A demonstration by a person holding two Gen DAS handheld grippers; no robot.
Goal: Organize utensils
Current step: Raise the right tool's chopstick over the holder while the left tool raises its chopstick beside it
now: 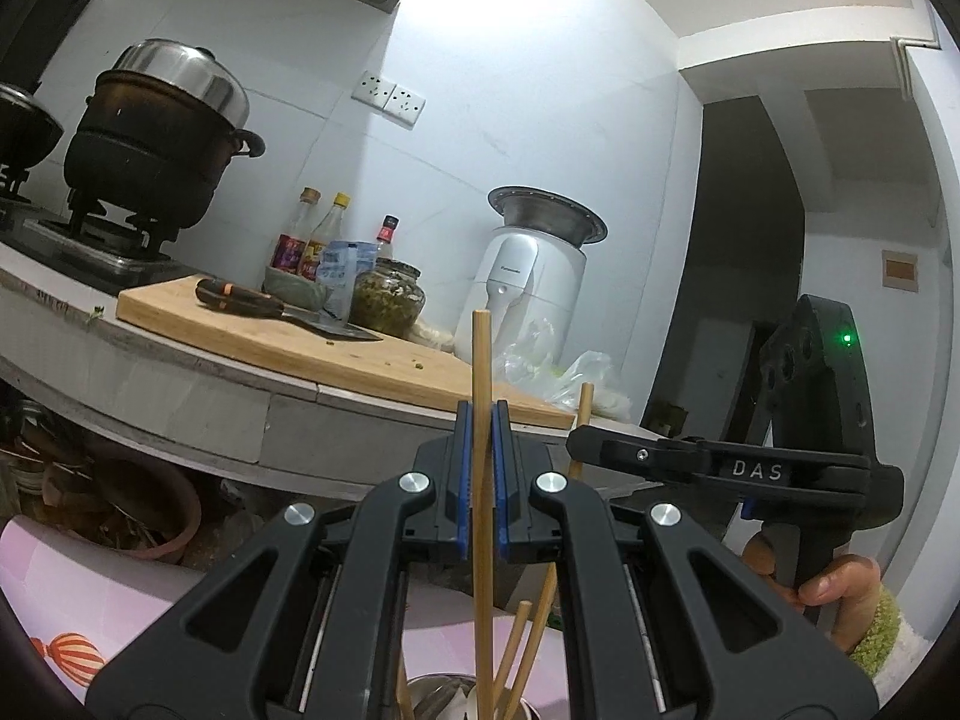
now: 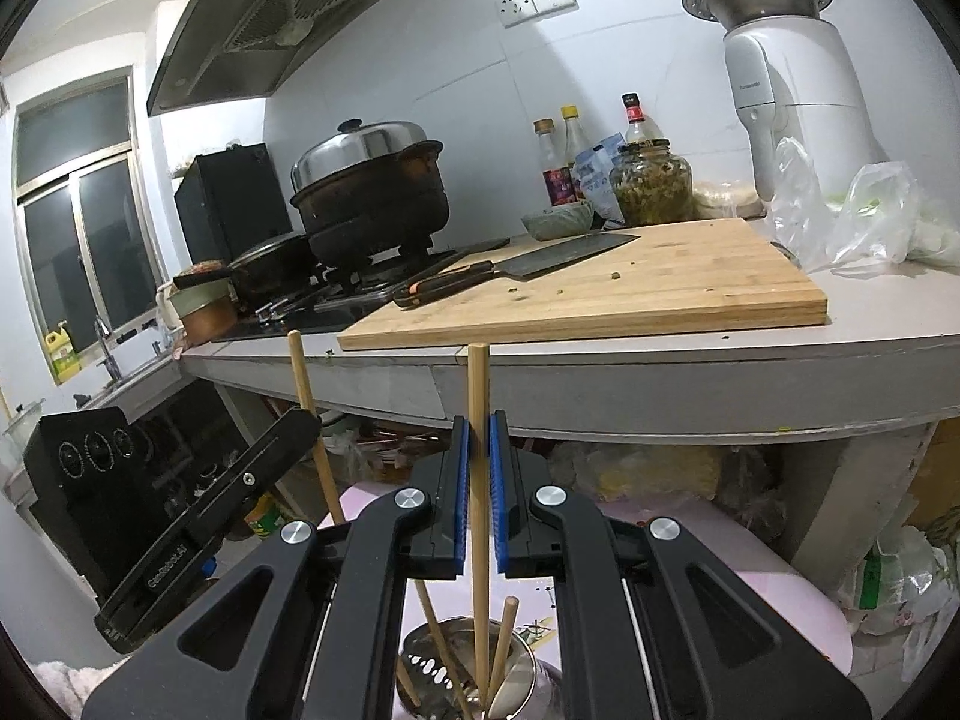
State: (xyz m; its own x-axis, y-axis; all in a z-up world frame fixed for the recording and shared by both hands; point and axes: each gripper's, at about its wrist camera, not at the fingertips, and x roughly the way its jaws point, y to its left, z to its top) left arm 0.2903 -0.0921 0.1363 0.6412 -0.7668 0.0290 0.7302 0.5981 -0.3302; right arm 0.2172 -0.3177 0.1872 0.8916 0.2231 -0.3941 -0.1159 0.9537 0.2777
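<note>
Two tongs, left tongs [image 1: 481,420] and right tongs [image 2: 478,429], each clamped on a chopstick [image 1: 481,354]; "Panasonic" appliance [image 2: 792,90] behind.

The metal utensil holder [image 2: 474,666] is cut off by the bottom edge, its base unseen.

a grey stone counter [image 2: 660,354] runs along pale, large-tiled walls [image 2: 420,60]. on the counter lie a wooden cutting board [image 2: 630,282] with a cleaver [image 2: 528,267], and left of the board a gas stove [image 2: 336,294] with a lidded black pot [image 2: 372,186]. above the stove hangs a range hood [image 2: 282,18]. behind the board stand bottles [image 2: 561,156], a jar [image 2: 654,180] and a white appliance [image 2: 792,90]. far left of the stove, a dark window [image 2: 78,228] over a sink [image 2: 120,372]. a double wall socket [image 2: 537,0] sits above the board.
</note>
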